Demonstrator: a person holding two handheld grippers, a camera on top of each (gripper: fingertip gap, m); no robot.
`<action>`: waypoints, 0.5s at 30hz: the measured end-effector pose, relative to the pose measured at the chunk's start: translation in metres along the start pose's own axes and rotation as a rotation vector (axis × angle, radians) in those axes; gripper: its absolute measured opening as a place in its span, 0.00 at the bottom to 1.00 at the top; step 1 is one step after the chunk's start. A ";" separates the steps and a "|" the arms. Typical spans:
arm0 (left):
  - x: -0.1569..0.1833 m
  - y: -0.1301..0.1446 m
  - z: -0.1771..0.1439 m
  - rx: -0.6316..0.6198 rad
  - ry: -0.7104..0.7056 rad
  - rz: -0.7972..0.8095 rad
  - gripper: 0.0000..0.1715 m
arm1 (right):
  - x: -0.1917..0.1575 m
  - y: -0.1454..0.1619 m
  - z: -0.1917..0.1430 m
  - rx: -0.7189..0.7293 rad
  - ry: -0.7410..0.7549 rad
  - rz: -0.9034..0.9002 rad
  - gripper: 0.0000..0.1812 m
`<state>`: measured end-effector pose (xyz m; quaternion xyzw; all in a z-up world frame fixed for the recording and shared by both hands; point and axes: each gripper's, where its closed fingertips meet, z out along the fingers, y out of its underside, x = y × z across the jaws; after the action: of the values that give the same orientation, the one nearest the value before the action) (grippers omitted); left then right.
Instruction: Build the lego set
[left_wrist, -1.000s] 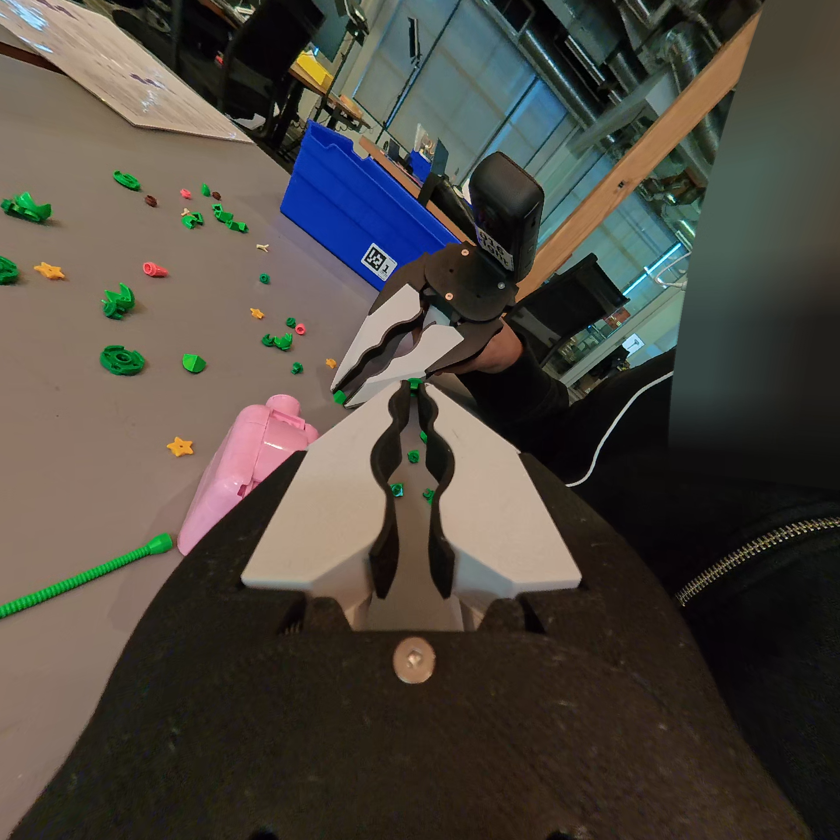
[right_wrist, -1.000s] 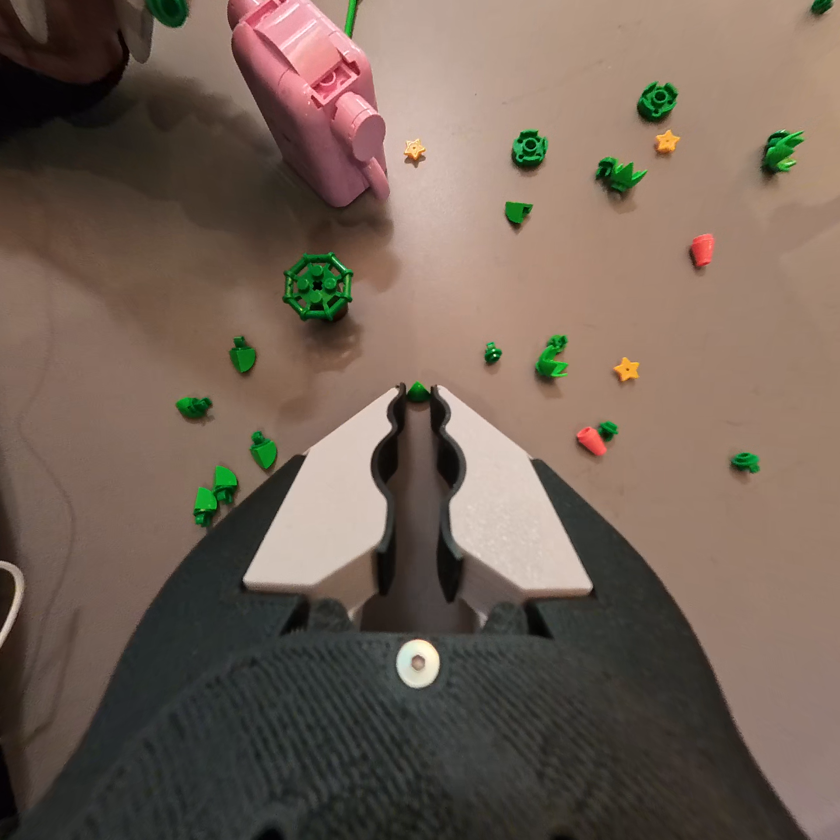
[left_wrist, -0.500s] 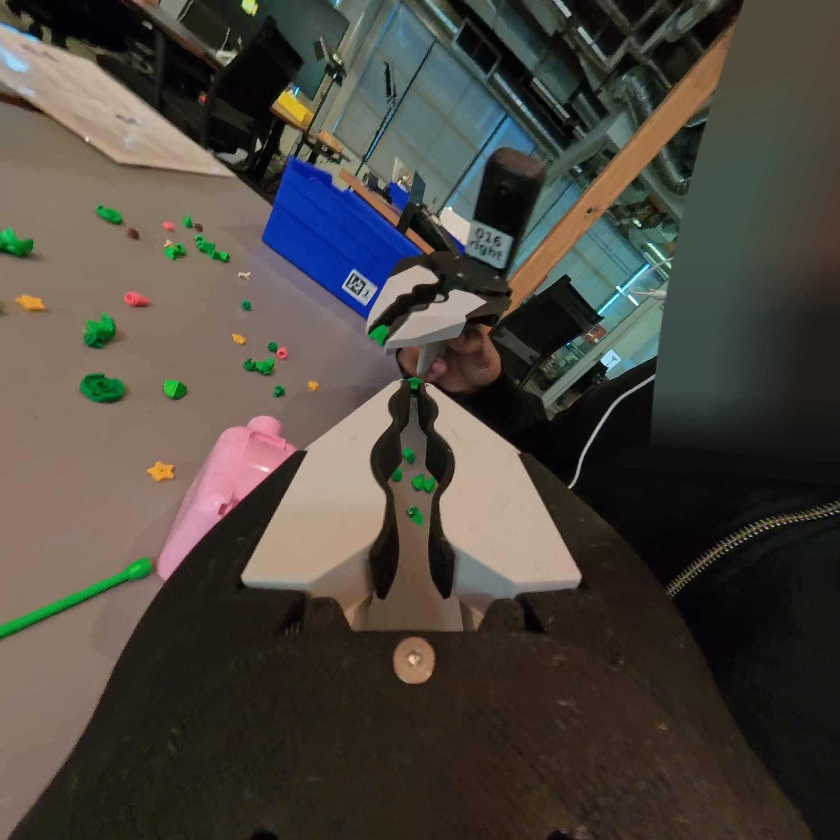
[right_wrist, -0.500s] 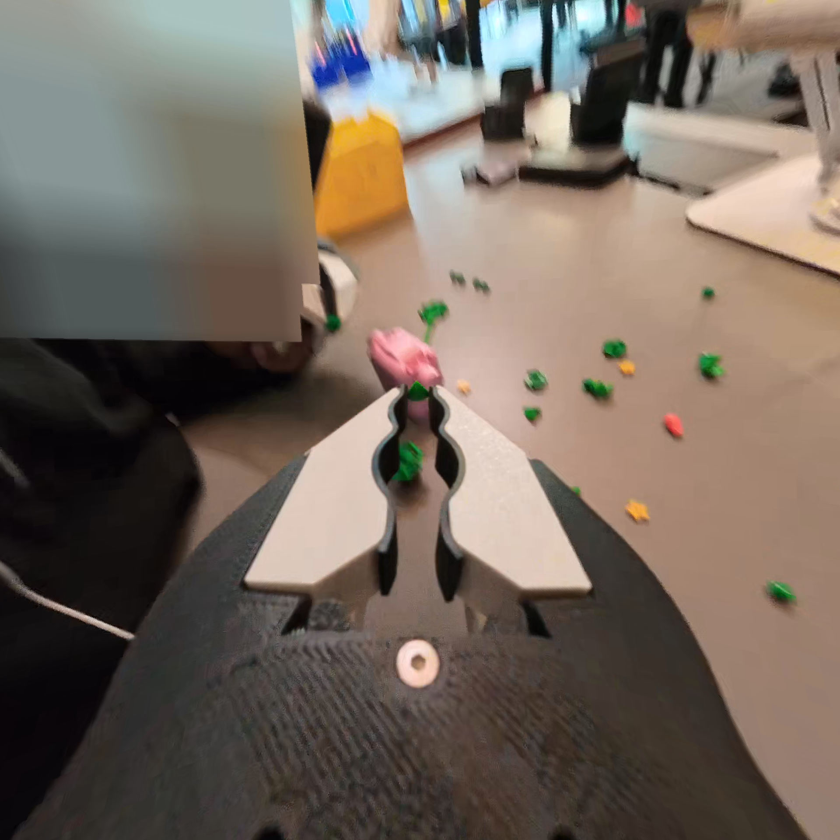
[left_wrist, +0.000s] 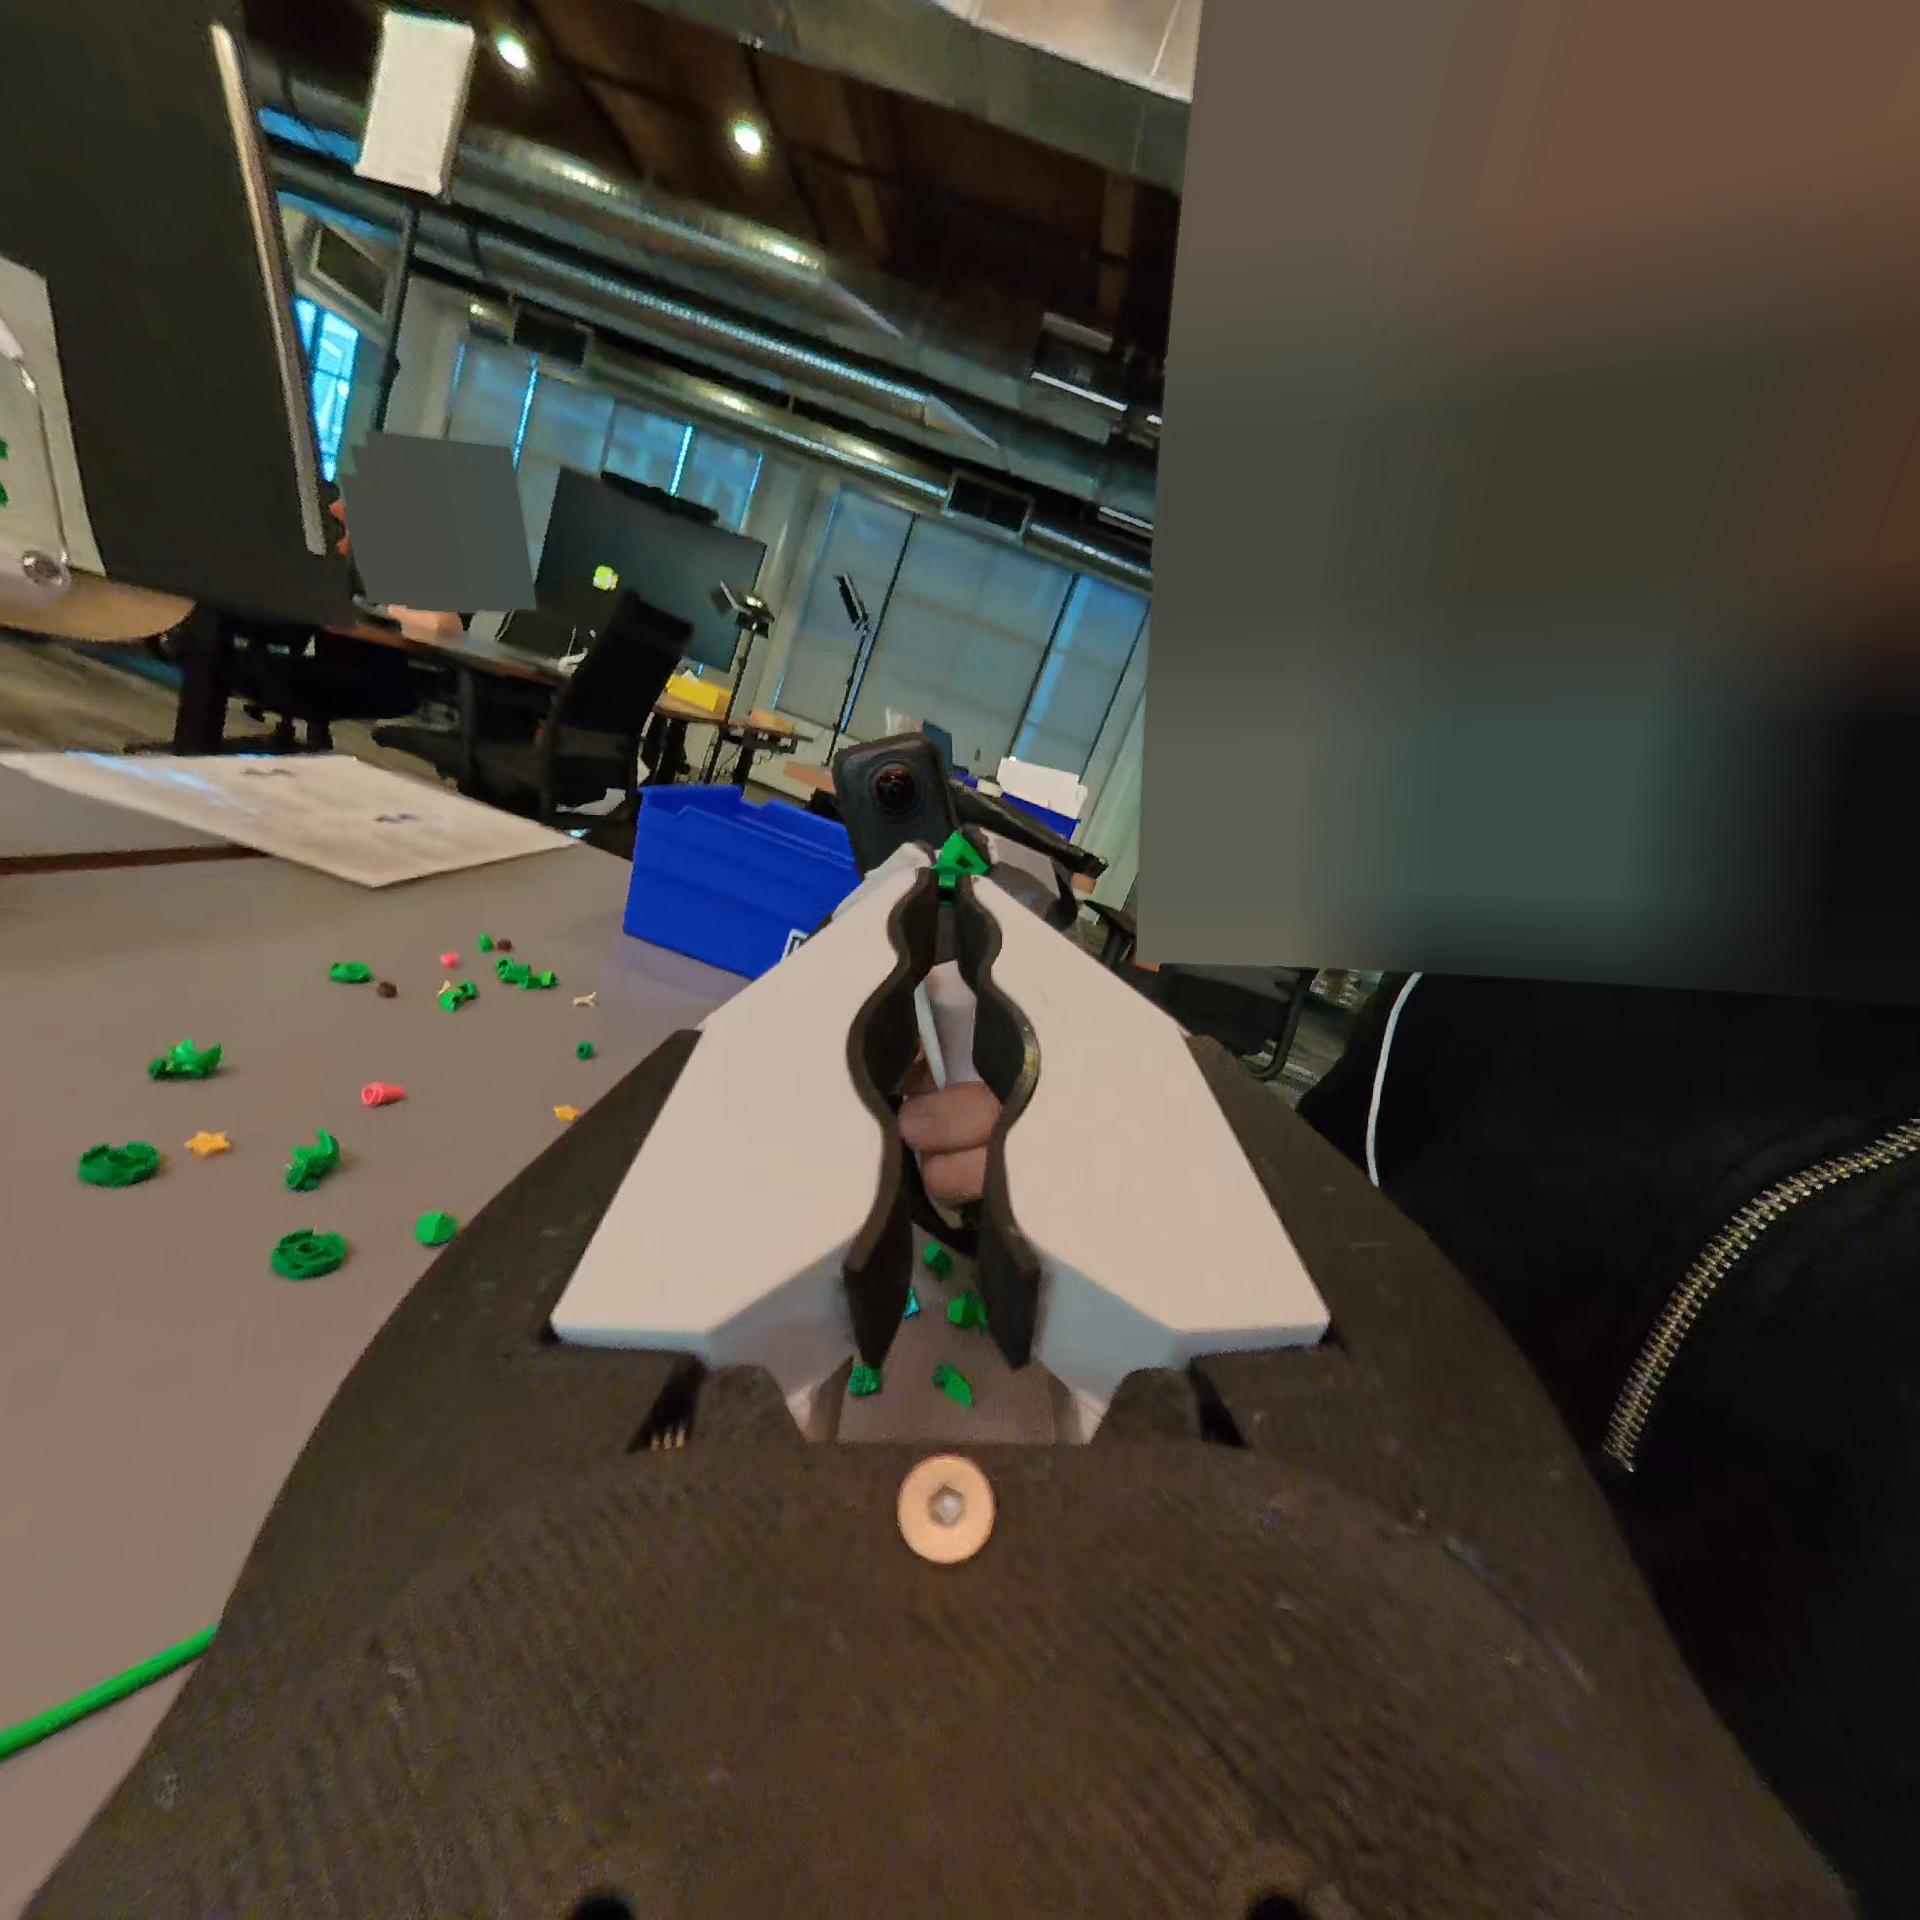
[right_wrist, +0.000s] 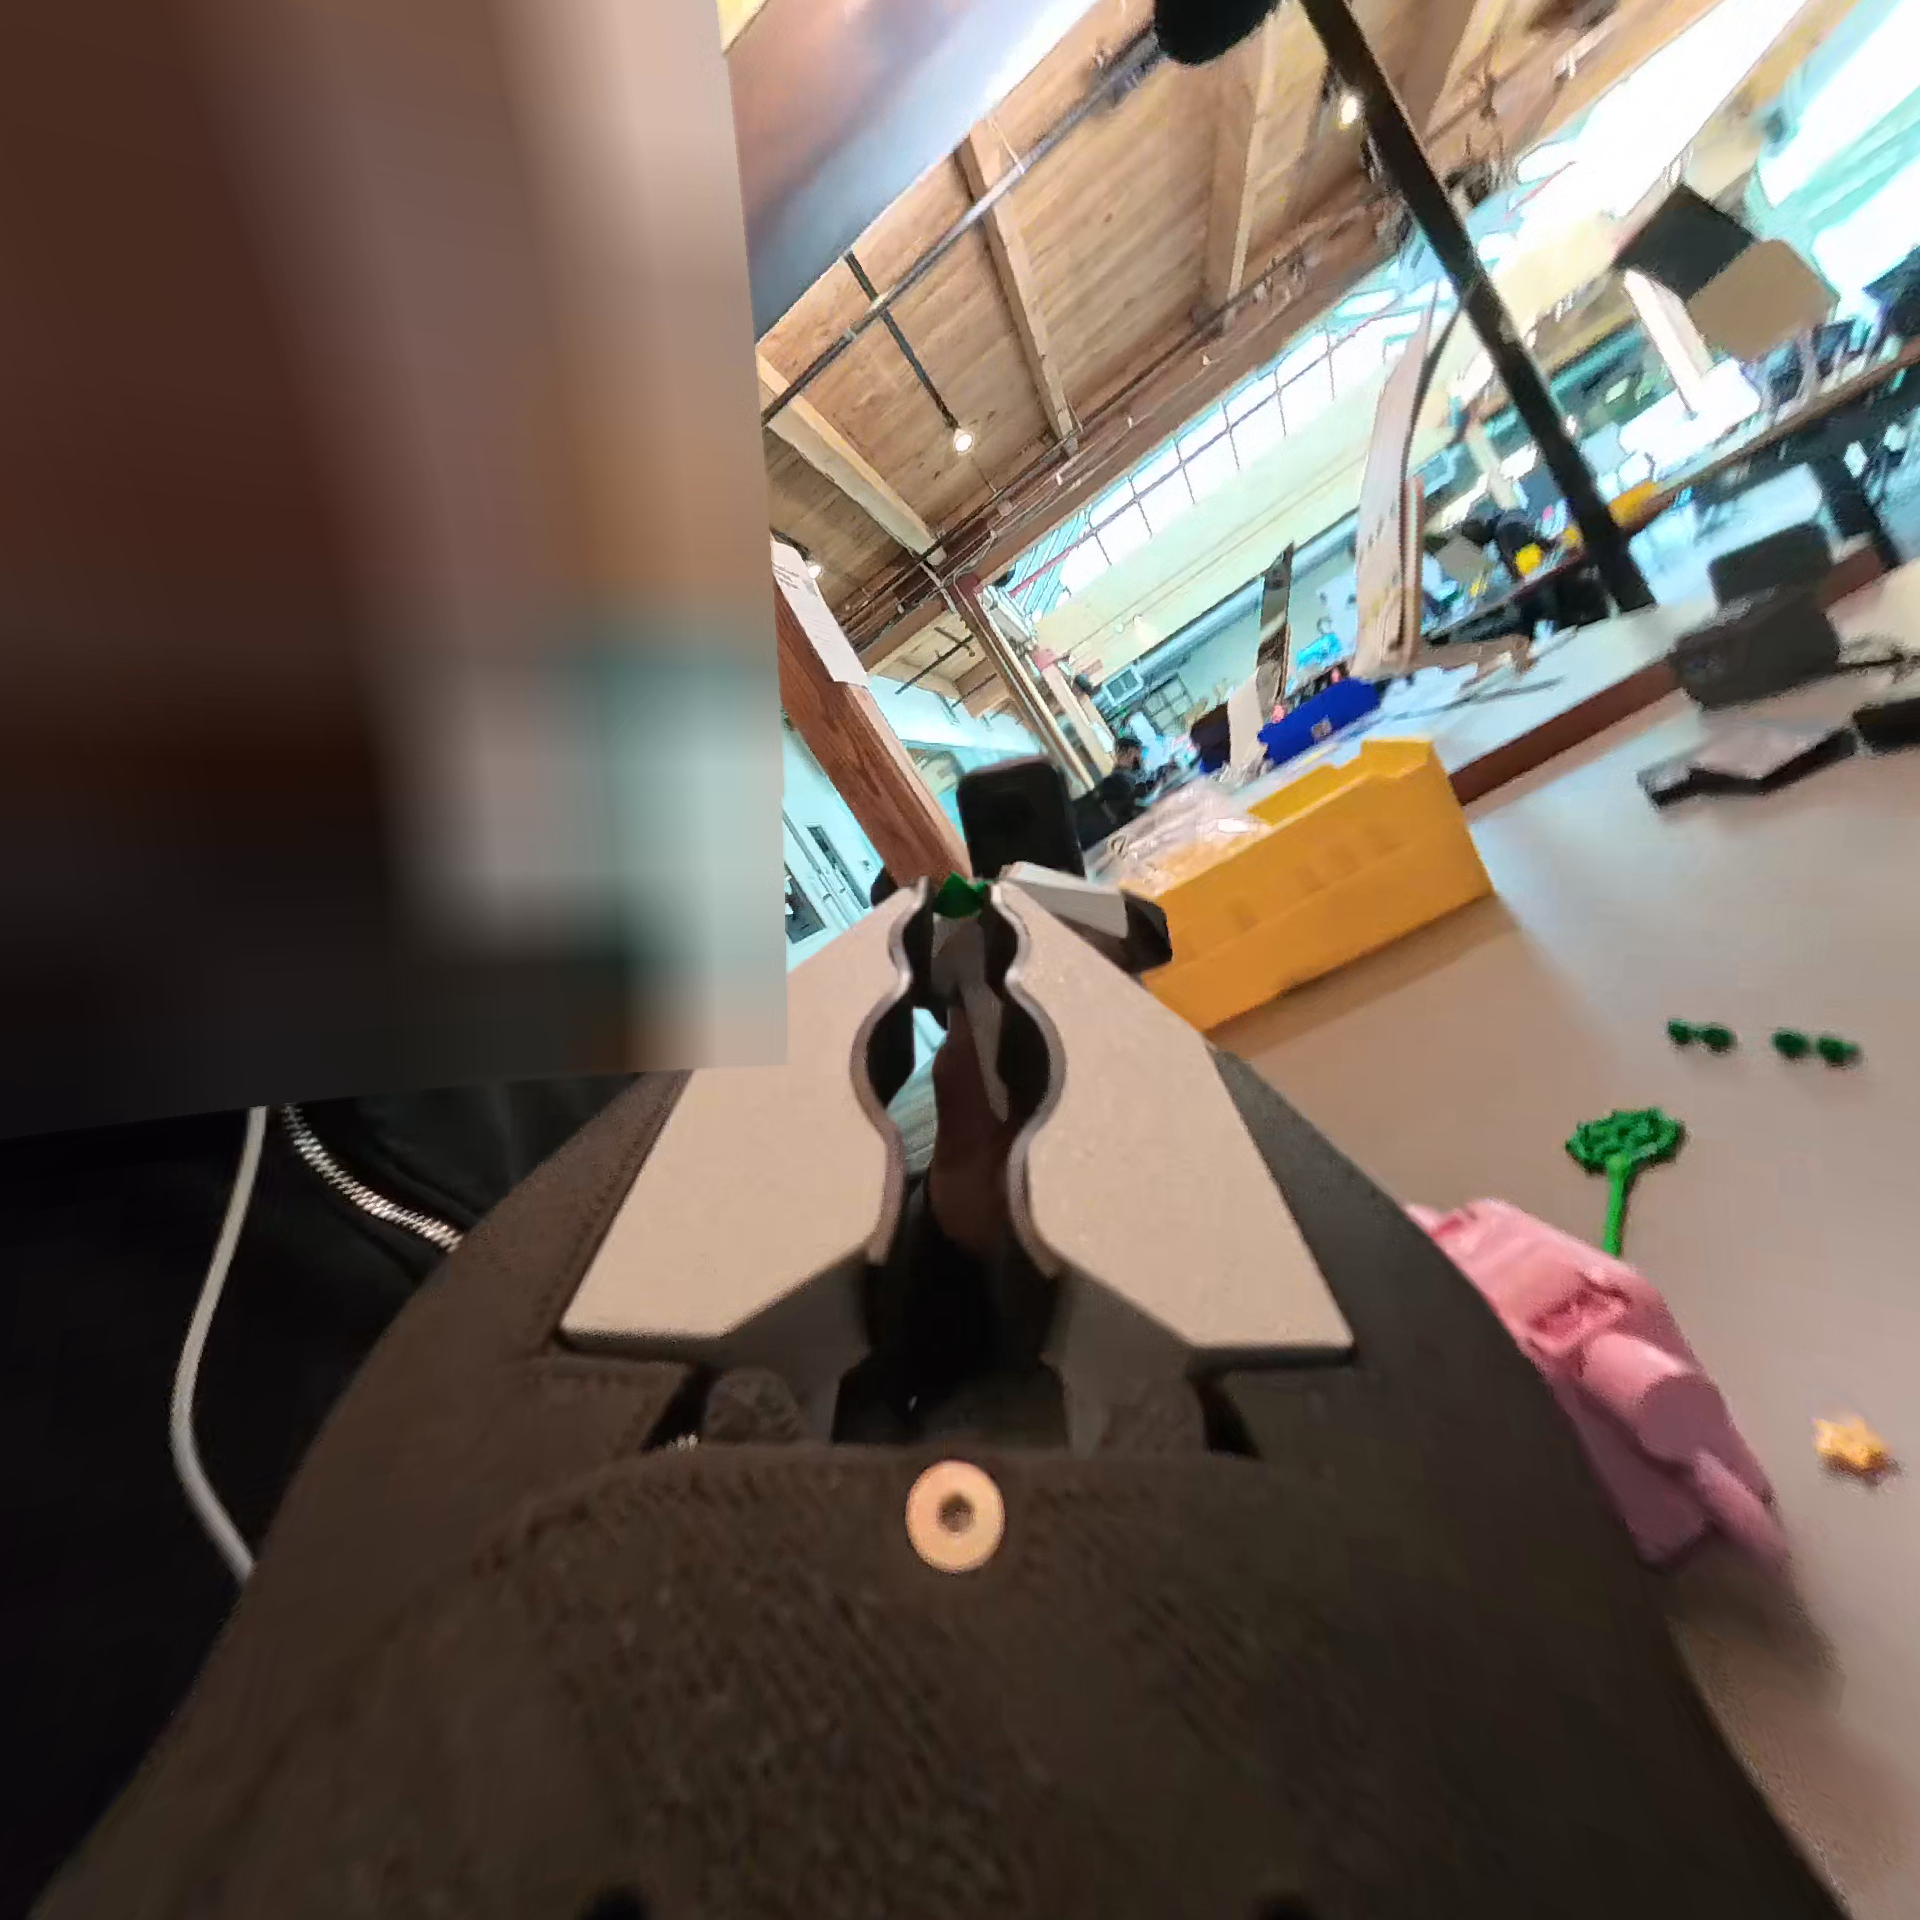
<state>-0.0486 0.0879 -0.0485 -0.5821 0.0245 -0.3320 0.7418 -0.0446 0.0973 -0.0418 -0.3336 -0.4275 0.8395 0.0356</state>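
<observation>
Left tongs (left_wrist: 948, 881): clamped on green piece (left_wrist: 958, 854) | Right tongs (right_wrist: 961, 896): clamped on green leaf (right_wrist: 956, 894) | tips facing, raised above surface (left_wrist: 156, 1403)

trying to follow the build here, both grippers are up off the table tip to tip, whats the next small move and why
Probably ease the tips together to press the two pieces into one. The left gripper pinches a small green piece, the right gripper another green piece, and they face each other, raised above the table. Whether the pieces already touch isn't clear.
</observation>
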 end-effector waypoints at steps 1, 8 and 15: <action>0.003 -0.001 0.000 0.010 0.009 0.001 0.00 | -0.002 -0.002 0.003 0.013 0.004 -0.027 0.04; 0.009 -0.002 0.001 0.054 0.029 -0.029 0.00 | -0.004 0.004 0.016 0.009 0.041 -0.115 0.03; 0.005 0.002 0.000 0.020 0.024 -0.061 0.00 | 0.002 0.010 0.012 -0.051 0.061 -0.130 0.03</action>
<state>-0.0440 0.0856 -0.0491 -0.5712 0.0122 -0.3617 0.7367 -0.0508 0.0837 -0.0455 -0.3312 -0.4683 0.8137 0.0947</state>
